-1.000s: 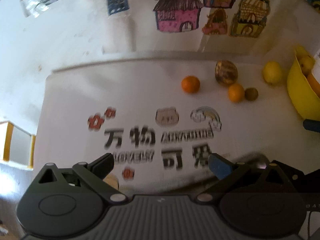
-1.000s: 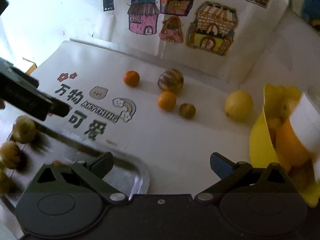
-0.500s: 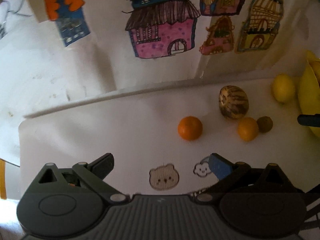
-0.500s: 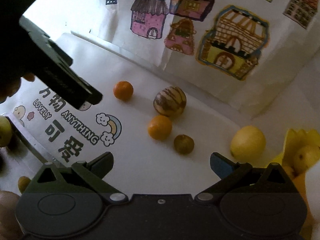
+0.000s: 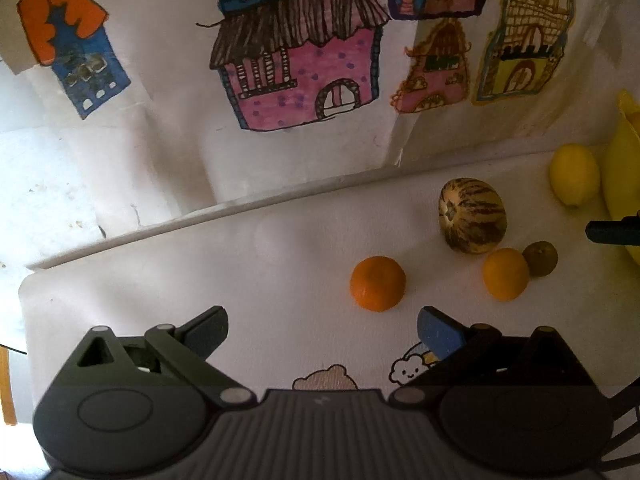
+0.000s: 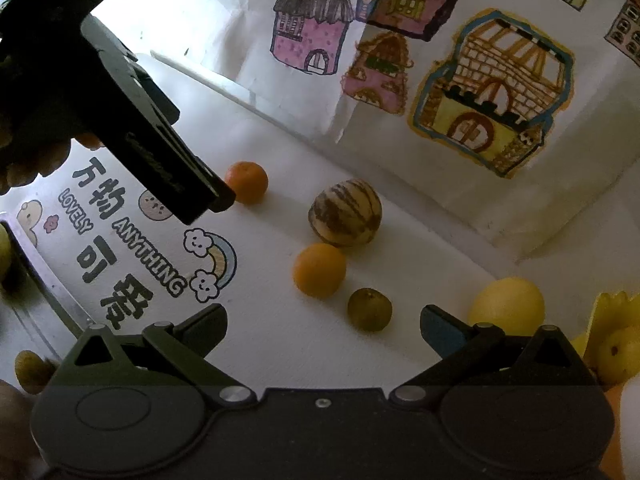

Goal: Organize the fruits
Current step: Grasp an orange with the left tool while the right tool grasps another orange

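The right gripper [image 6: 323, 322], jaws spread and empty, hovers over a white mat [image 6: 280, 340]; a small green fruit [image 6: 369, 309] lies between its fingertips, an orange [image 6: 319, 270] and striped melon [image 6: 345, 212] just beyond; the left gripper [image 6: 160, 160] reaches toward a tangerine [image 6: 248, 181].

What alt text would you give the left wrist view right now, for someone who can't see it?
The open left gripper hovers over a white mat, empty, aimed at an orange just ahead. Beyond and to the right lie a striped melon-like fruit, a second orange, a small brown-green fruit and a lemon beside a yellow bowl. Coloured house drawings cover the wall behind.
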Demonstrator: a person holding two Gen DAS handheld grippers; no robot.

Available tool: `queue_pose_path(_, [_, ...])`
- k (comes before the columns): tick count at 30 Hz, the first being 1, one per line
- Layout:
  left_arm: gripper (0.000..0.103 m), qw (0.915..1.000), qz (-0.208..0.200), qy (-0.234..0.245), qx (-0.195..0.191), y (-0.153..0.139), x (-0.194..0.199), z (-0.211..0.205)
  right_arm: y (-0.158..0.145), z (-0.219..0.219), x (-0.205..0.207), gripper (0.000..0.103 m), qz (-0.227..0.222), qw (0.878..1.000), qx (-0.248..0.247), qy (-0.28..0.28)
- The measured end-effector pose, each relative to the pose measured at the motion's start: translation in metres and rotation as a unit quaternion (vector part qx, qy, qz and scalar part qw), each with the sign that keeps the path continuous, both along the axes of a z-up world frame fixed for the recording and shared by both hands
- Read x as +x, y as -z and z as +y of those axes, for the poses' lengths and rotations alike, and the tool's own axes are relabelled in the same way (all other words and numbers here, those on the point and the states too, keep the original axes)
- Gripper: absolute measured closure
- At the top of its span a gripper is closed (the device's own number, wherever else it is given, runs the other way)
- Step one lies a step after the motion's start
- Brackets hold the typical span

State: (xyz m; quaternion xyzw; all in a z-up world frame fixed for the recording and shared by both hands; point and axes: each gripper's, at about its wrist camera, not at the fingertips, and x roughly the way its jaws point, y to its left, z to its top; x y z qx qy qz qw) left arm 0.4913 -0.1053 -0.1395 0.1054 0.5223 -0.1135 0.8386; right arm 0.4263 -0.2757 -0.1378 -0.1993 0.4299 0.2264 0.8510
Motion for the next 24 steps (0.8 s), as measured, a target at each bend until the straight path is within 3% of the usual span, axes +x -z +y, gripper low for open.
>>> queue_pose_path(6, [0.000, 1.0000, 0.002, 0.010, 0.001, 0.007, 0.007, -0.010, 0.004, 0.007, 0.001, 0.002, -0.014, 1.000, -0.007, -0.024])
queue_pose_path(13, [0.002, 0.9995, 0.005, 0.030, -0.007, 0.007, 0.017, -0.021, 0.012, 0.018, 0.006, 0.017, -0.026, 0.998, -0.022, -0.045])
queue_pose_path(19, [0.014, 0.9994, 0.010, 0.028, -0.019, 0.009, 0.028, -0.022, 0.018, 0.023, 0.013, 0.031, -0.025, 0.998, -0.026, -0.050])
queue_pose_path(24, [0.030, 0.9989, 0.024, 0.025, -0.033, 0.008, 0.032, -0.016, 0.024, 0.027, 0.019, 0.042, -0.023, 0.998, -0.026, -0.051])
